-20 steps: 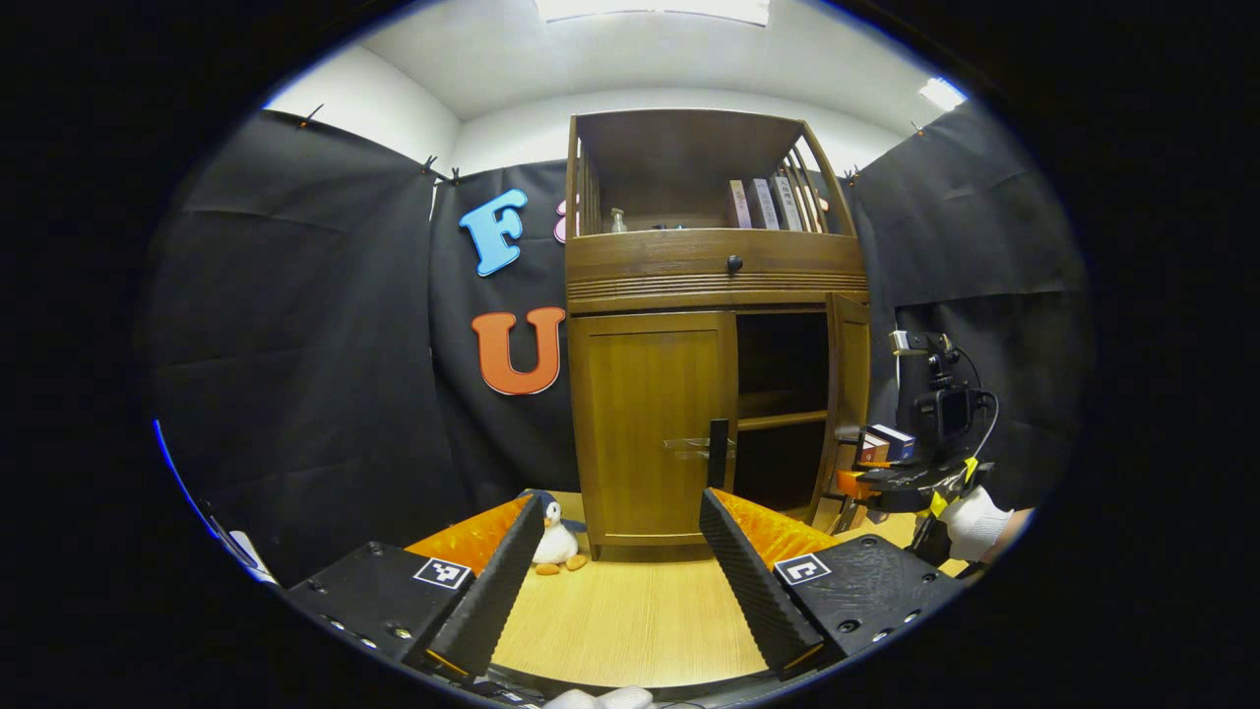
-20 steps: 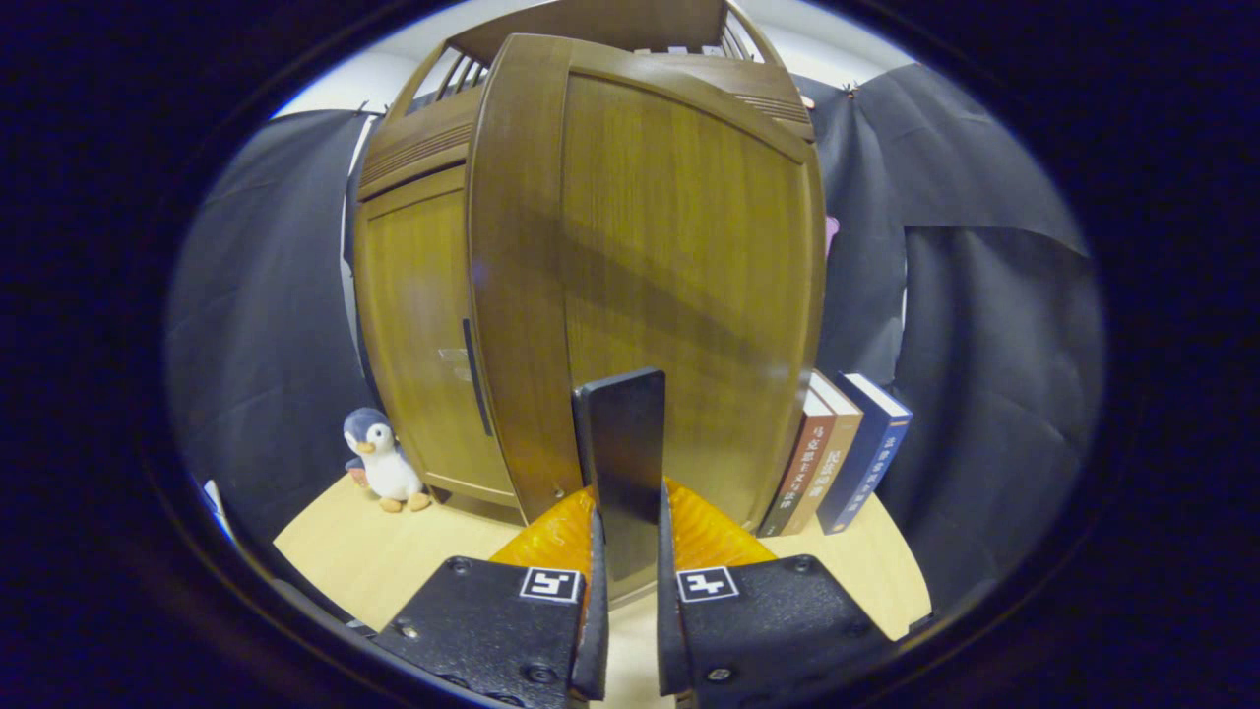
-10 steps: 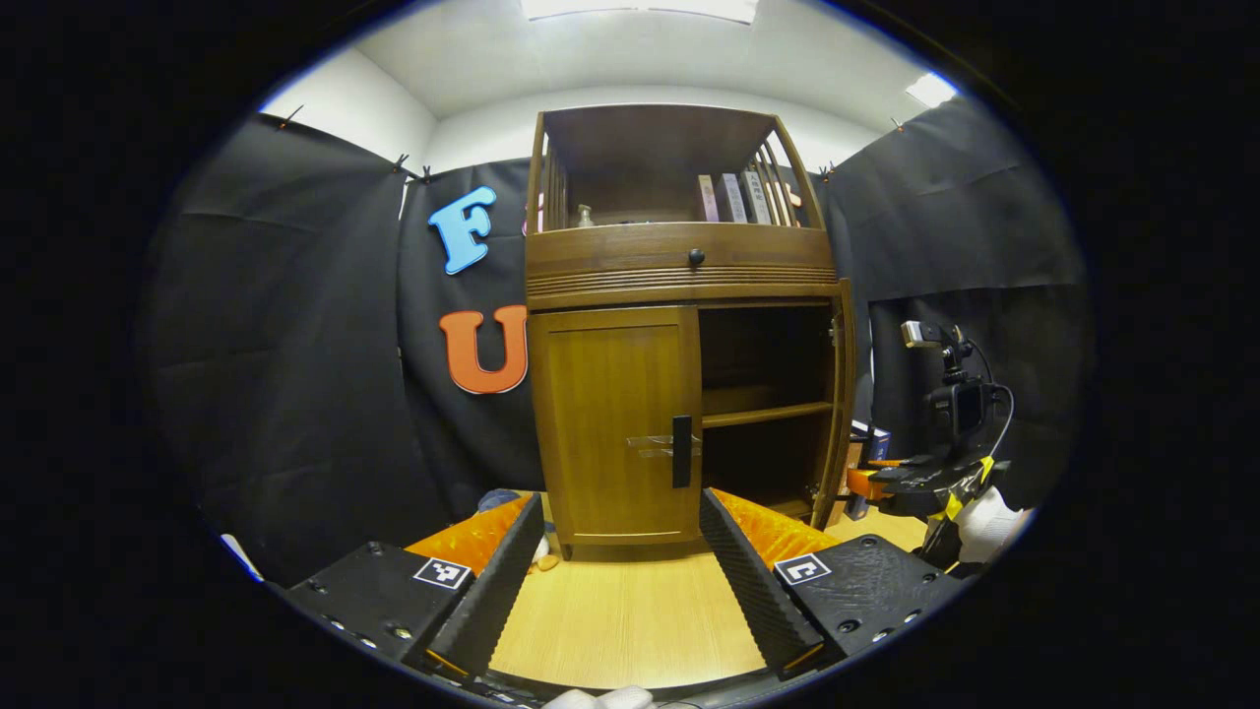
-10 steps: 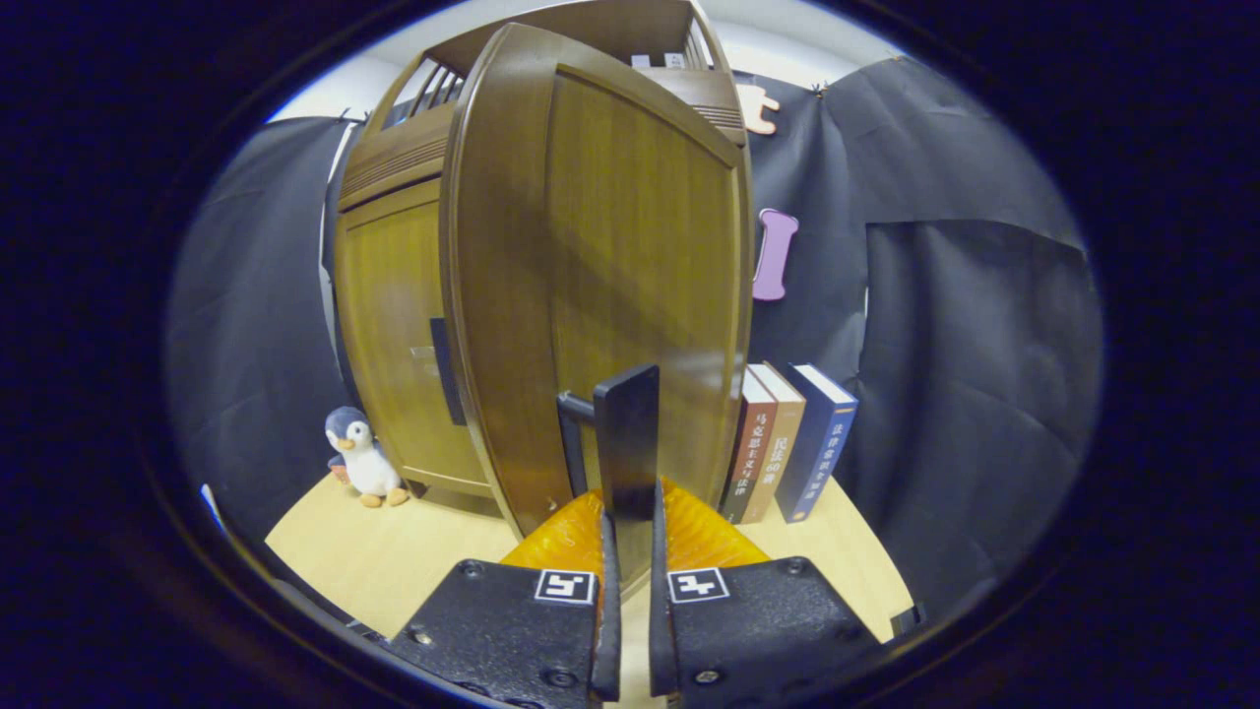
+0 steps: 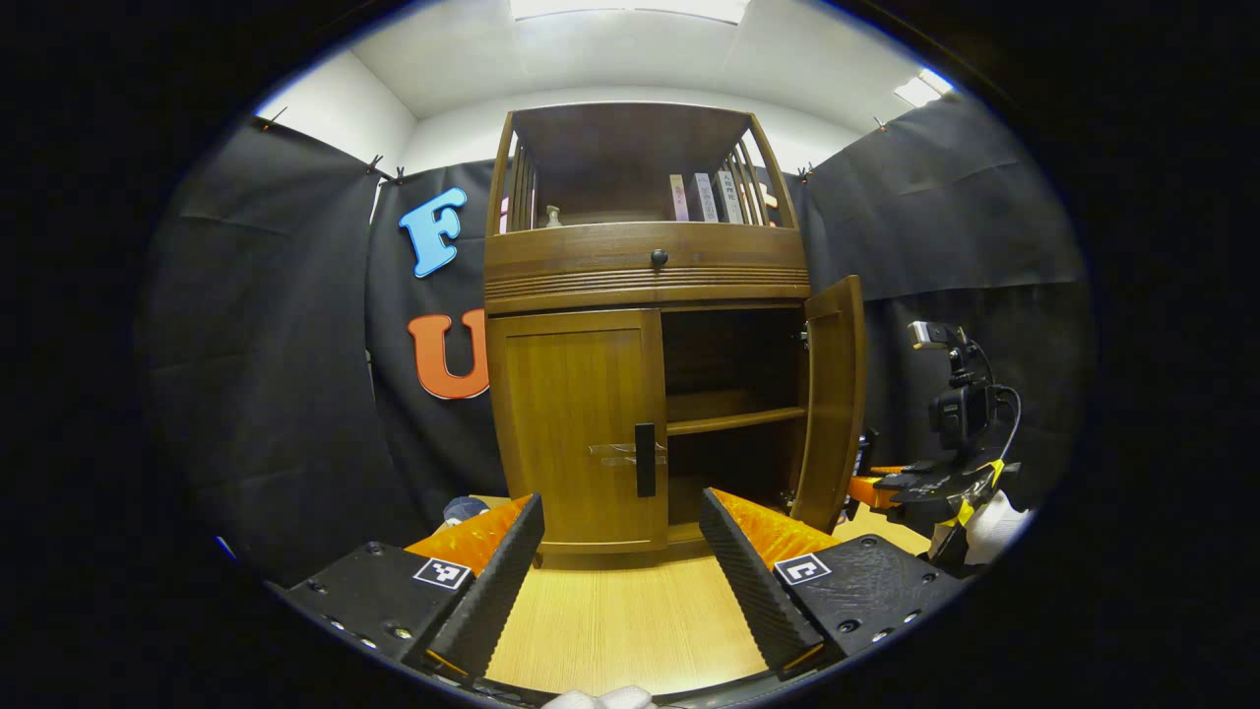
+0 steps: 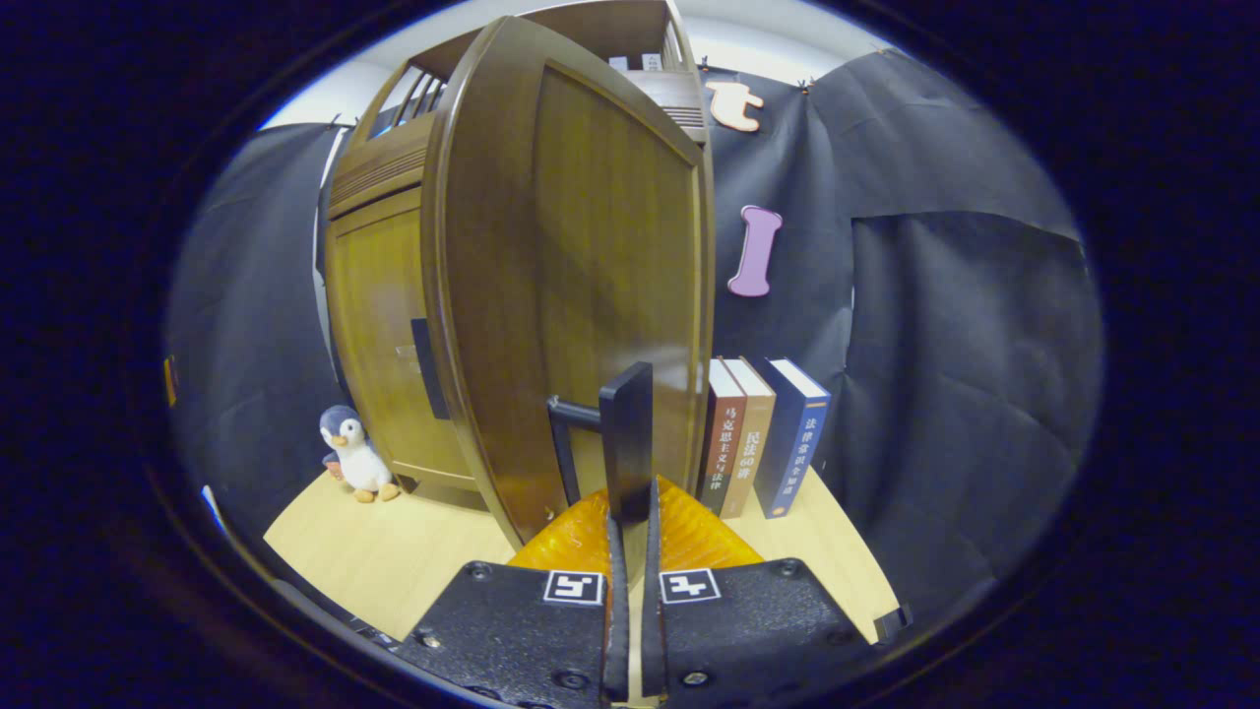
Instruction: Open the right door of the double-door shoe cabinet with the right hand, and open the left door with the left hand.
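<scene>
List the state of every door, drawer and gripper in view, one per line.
Right door: swung open, handle clamped.
Left door: closed.
Drawer: closed.
Right gripper: shut on the handle.
Left gripper: open, holding nothing, short of the cabinet.
Books: upright beside the cabinet.
Toy penguin: standing.
</scene>
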